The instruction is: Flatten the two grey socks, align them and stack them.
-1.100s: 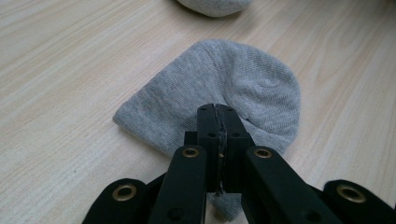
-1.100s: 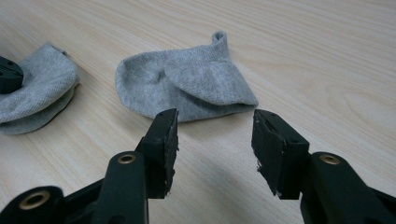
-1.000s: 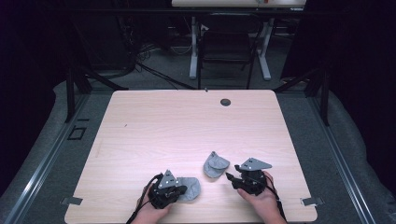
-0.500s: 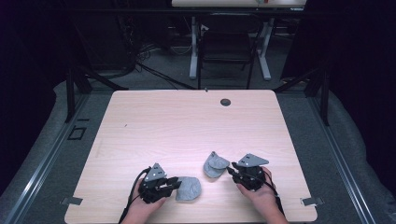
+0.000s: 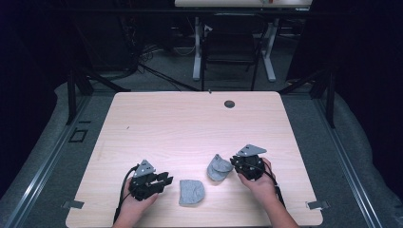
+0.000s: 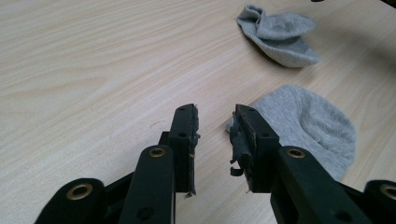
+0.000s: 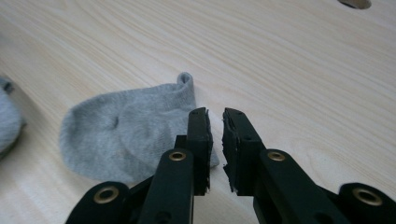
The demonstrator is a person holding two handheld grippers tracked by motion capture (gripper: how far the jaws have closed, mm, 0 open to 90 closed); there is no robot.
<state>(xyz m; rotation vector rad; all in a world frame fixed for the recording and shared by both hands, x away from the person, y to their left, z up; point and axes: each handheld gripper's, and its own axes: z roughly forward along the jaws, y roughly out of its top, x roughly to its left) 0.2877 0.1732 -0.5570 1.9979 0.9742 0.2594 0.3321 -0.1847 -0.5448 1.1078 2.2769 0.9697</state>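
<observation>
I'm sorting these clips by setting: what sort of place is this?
Probably a lab or workshop room set up for recording: a bare wooden table ringed by dark curtains, with cables on the floor and a chair behind.

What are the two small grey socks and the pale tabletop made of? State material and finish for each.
Grey sock near the left gripper and grey sock near the right gripper: soft knitted fabric, probably cotton blend; fine ribbed weave, matte, limp folds. Pale tabletop: wood-grain surface, likely laminate; printed-looking streaks, smooth, faint sheen.
</observation>
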